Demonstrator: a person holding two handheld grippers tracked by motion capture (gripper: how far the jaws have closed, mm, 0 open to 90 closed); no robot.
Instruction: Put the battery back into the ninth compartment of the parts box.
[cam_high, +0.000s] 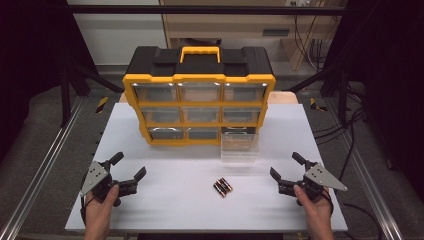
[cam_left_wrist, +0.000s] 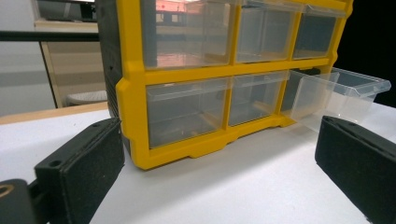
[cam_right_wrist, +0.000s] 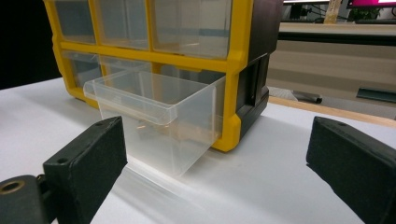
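Note:
A yellow and black organizer (cam_high: 199, 95) with several clear drawers stands at the back of the white table (cam_high: 165, 200). Its bottom right drawer (cam_high: 240, 148) is pulled out over the table, as the left gripper view (cam_left_wrist: 338, 91) and right gripper view (cam_right_wrist: 154, 121) also show. Two batteries (cam_high: 223, 187) lie side by side on the table in front of that drawer. My left gripper (cam_high: 129, 166) rests open at the front left, empty. At the front right my right gripper (cam_high: 286, 166) is open too, nothing between its jaws.
The organizer (cam_left_wrist: 187, 79) (cam_right_wrist: 187, 46) has a yellow carry handle (cam_high: 200, 51) on top. Metal rails run along both sides of the table. Cables (cam_high: 350, 145) hang off to the right. A wooden bench edge (cam_right_wrist: 327, 109) lies behind the table.

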